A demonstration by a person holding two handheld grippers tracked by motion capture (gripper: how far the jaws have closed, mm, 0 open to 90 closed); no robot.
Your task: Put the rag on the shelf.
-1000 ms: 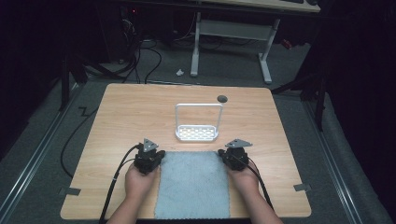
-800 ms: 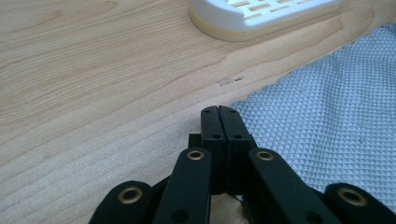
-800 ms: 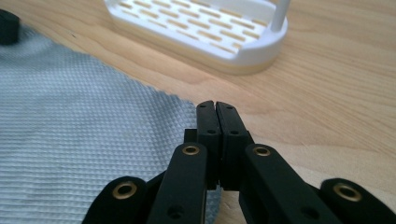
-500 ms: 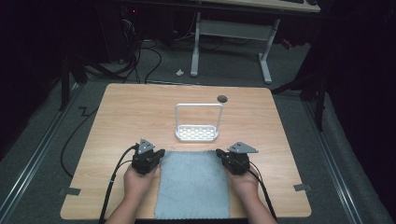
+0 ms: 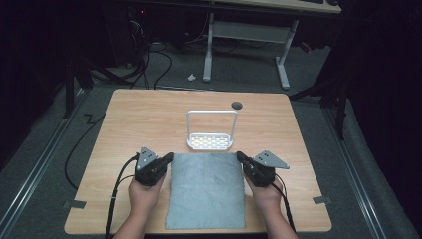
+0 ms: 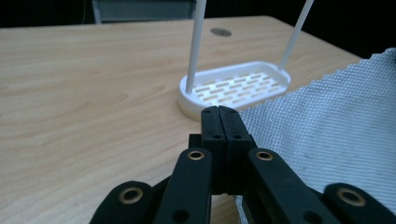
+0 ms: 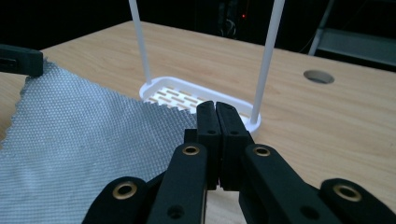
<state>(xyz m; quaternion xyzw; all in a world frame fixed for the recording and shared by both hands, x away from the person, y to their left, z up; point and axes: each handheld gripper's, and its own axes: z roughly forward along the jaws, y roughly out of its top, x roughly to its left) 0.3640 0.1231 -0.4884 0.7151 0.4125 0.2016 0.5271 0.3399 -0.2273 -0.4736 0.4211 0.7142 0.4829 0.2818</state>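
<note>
High view, from left to right: the left tool point(image 5: 168, 158), jaws closed on nothing, has lifted beside the grey cloth point(image 5: 206, 191). That cloth lies flat on the counter point(image 5: 139, 119) before the white rack point(image 5: 211, 142). The right tool point(image 5: 241, 157), equally closed and empty, has risen too, so the cloth is probably ungrasped.

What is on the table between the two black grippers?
The grey cloth lies flat between the left gripper and the right gripper, seen in the high view.
</note>
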